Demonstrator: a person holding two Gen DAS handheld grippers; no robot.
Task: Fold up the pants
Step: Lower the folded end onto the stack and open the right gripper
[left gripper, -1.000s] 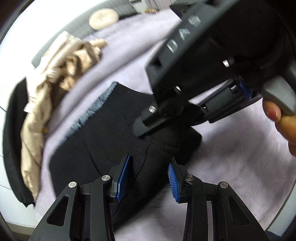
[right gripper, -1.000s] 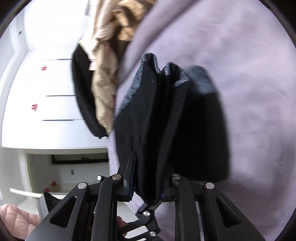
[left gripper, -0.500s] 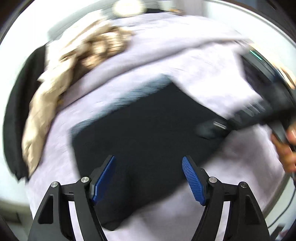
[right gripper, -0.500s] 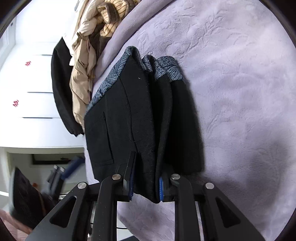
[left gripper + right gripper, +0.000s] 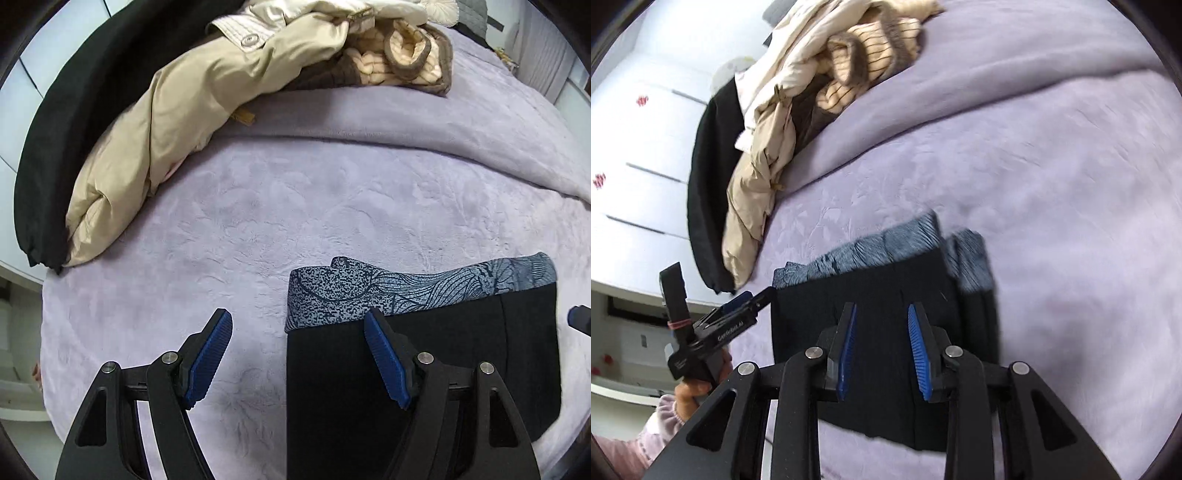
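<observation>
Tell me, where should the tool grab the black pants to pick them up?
Probably the patterned waistband of the folded pants. It is the stacked, thicker end, lying nearest the coat pile. Come in low from that far side, so one pinch likely catches every layer.

Home bedroom. Bed covered by a lilac plush blanket (image 5: 332,206), with a heap of clothes along its far edge: beige padded coat (image 5: 155,140), black garment (image 5: 74,110), striped fleece top (image 5: 871,48). White drawer fronts (image 5: 631,155) with small red marks beside the bed.
</observation>
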